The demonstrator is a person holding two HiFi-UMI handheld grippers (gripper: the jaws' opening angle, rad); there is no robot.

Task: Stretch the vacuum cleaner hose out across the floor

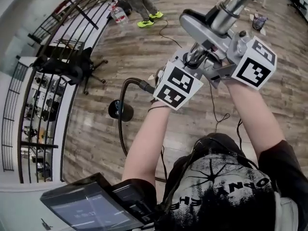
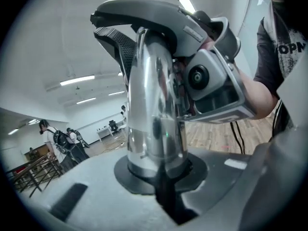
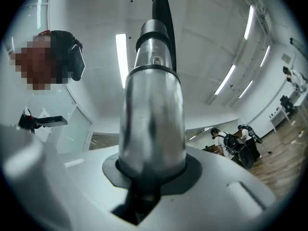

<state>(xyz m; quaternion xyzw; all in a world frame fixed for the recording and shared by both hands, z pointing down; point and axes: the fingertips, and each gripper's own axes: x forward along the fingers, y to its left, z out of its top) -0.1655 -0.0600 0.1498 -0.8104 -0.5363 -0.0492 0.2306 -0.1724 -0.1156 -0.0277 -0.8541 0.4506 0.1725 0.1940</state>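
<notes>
In the head view both grippers sit close together on the vacuum cleaner's shiny metal tube (image 1: 225,11), just below its grey handle (image 1: 195,29). My left gripper (image 1: 195,57) is shut on the tube from the left. My right gripper (image 1: 217,65) is shut on it from the right. In the left gripper view the chrome tube (image 2: 154,109) stands between the jaws of the left gripper (image 2: 161,174), with the right gripper (image 2: 211,85) beside it. In the right gripper view the tube (image 3: 151,109) fills the gap of the right gripper (image 3: 147,177). The black hose (image 1: 121,129) curves over the wooden floor below.
A black round piece (image 1: 120,110) lies beside the hose. A black office chair (image 1: 72,64) stands by the railing (image 1: 19,109) at the left. A person in green shoes (image 1: 144,6) stands at the far end, near thin cables (image 1: 166,30). A dark device (image 1: 91,206) sits by my body.
</notes>
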